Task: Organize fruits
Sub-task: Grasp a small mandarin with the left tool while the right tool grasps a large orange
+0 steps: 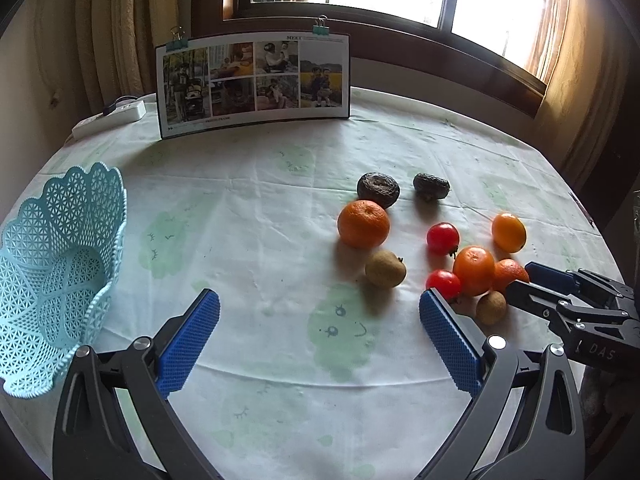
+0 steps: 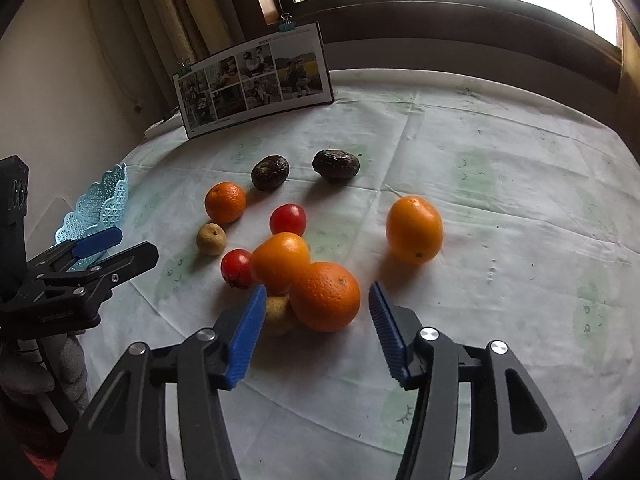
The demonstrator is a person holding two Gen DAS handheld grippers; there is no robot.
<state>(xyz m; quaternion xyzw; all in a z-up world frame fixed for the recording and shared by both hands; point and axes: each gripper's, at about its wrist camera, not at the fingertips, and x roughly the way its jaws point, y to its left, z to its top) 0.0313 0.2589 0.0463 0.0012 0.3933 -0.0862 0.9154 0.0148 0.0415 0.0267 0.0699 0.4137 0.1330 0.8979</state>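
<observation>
Ribbed blue claw (image 2: 317,330) flanks dimpled orange (image 2: 325,297).

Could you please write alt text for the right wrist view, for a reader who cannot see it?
The open right tool points at an orange in a cluster of fruit on a pale green tablecloth. Tomatoes, tangerines, two dark wrinkled fruits and a photo calendar lie beyond; the left tool and a blue basket sit at left.

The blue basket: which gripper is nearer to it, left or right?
Left. The left gripper hangs open just beside the blue basket; the right gripper is open over the fruit cluster, further away.
</observation>
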